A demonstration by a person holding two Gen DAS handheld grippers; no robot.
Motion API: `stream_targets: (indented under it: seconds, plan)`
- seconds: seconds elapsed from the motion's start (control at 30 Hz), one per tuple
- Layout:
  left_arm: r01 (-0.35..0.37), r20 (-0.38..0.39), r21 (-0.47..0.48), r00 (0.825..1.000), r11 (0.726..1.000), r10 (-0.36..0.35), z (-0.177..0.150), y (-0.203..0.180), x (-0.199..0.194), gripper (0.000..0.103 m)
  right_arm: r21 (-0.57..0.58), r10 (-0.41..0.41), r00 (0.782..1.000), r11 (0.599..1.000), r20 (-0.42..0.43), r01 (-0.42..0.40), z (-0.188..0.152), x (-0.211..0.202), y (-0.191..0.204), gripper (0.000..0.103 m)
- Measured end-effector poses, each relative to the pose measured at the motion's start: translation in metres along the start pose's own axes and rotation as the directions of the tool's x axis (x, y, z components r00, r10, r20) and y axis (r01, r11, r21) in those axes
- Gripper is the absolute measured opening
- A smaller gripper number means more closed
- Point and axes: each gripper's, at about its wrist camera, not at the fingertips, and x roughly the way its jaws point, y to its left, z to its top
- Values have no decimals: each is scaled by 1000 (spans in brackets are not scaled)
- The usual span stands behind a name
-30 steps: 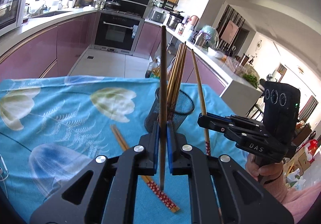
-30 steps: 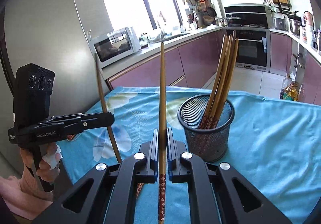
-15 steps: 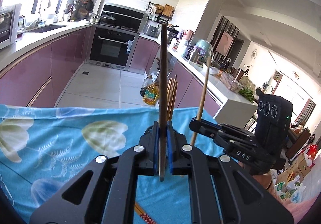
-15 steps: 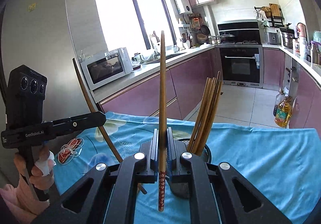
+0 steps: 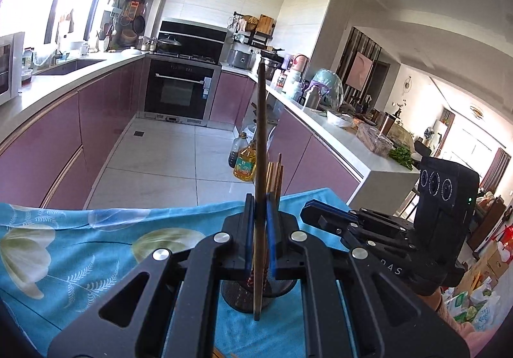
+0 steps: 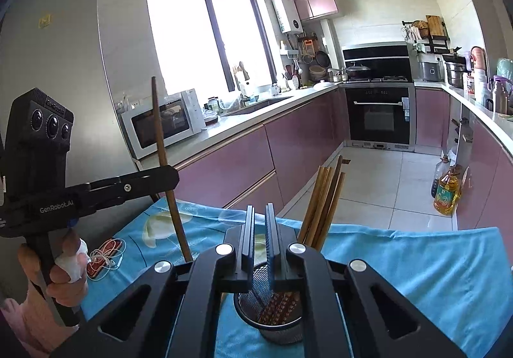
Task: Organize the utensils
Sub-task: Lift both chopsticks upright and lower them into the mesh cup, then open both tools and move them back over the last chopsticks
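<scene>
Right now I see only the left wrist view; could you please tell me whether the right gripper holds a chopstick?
Observer: No. In the right wrist view the right gripper has its jaws apart with nothing between them.
Operator: Thank you. Where is the holder from there?
Observer: The holder sits just below that gripper, with patterned chopstick ends at its bottom.
Operator: Is anything lying near my left hand?
Observer: A white cable on a red item lies on the cloth beside the left hand.
</scene>
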Motion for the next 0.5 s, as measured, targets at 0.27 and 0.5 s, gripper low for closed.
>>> stream_targets:
  seconds: [0.27, 0.5]
  plan:
    - [-3, -43, -43, 999, 999, 1, -16, 22, 10, 8, 11, 101, 972, 995, -210, -101, -51, 8, 6, 12]
    - [-3, -53, -52, 999, 999, 1, -27, 31, 9, 8, 7, 138, 897, 989, -420, -149, -120, 23, 33, 21]
